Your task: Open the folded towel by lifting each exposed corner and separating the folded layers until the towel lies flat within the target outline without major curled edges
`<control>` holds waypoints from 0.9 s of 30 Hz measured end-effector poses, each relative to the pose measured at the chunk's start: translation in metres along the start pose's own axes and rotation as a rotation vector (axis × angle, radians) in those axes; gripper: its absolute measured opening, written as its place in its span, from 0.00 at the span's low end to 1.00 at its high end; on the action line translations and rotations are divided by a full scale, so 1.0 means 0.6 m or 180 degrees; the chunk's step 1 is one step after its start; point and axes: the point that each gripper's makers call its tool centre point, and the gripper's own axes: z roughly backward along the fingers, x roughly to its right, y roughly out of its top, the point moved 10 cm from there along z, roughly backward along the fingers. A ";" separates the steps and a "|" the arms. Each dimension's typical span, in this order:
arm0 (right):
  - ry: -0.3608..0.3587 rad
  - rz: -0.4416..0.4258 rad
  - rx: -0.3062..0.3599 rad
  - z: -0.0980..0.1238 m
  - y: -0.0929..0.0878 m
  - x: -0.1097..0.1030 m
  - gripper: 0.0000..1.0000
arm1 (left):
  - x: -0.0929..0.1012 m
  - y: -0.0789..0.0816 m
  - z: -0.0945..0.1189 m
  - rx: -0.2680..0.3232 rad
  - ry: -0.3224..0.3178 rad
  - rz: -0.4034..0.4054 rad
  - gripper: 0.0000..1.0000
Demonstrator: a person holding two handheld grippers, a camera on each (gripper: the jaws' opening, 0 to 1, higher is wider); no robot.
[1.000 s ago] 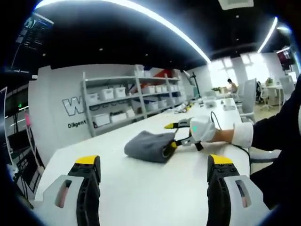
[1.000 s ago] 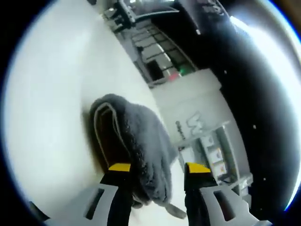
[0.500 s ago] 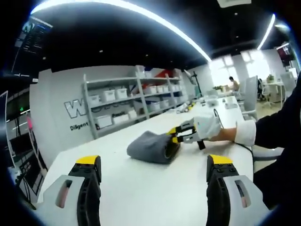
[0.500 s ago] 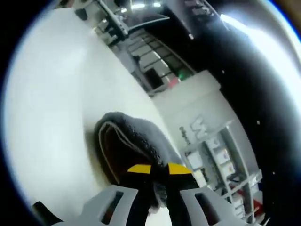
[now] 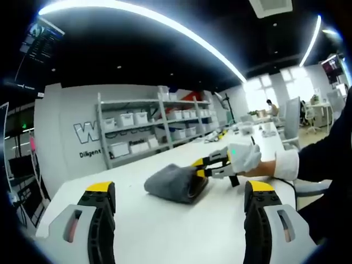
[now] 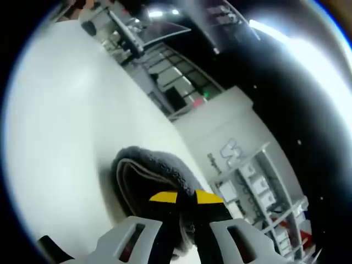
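Note:
A folded grey towel (image 5: 173, 182) lies on the white table (image 5: 165, 231) ahead of my left gripper (image 5: 179, 197), whose yellow-tipped jaws stand wide open with nothing between them, well short of the towel. My right gripper (image 5: 199, 168), held by a white-gloved hand (image 5: 242, 157), comes in from the right and pinches the towel's near right edge. In the right gripper view the towel (image 6: 144, 170) shows its stacked layers, and my right gripper (image 6: 186, 197) is shut on the towel's upper layers.
White shelving (image 5: 148, 129) with storage bins lines the back wall. A dark sleeve (image 5: 322, 159) fills the right side. Bare table (image 6: 60, 126) stretches beyond the towel toward more desks and clutter at the far end (image 5: 245, 129).
The right gripper closed on the towel's edge a second ago and has stayed shut, lifting that edge slightly. The left gripper stays open and has barely moved.

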 end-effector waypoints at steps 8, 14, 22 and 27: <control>0.0010 -0.0217 -0.0085 0.000 0.009 -0.003 0.02 | -0.010 -0.016 -0.036 -0.0201 0.0111 -0.0158 0.96; -0.0008 -0.0316 -0.0078 0.002 0.021 0.001 0.03 | -0.014 -0.022 -0.066 -0.0321 0.0104 -0.0220 0.94; 0.0031 -0.0490 0.0020 -0.001 0.026 0.002 0.02 | -0.018 -0.013 -0.125 -0.0384 0.0059 -0.0222 0.91; 0.0012 -0.0492 0.0039 -0.002 0.028 0.001 0.02 | -0.025 -0.023 -0.157 -0.0521 0.0068 -0.0111 0.91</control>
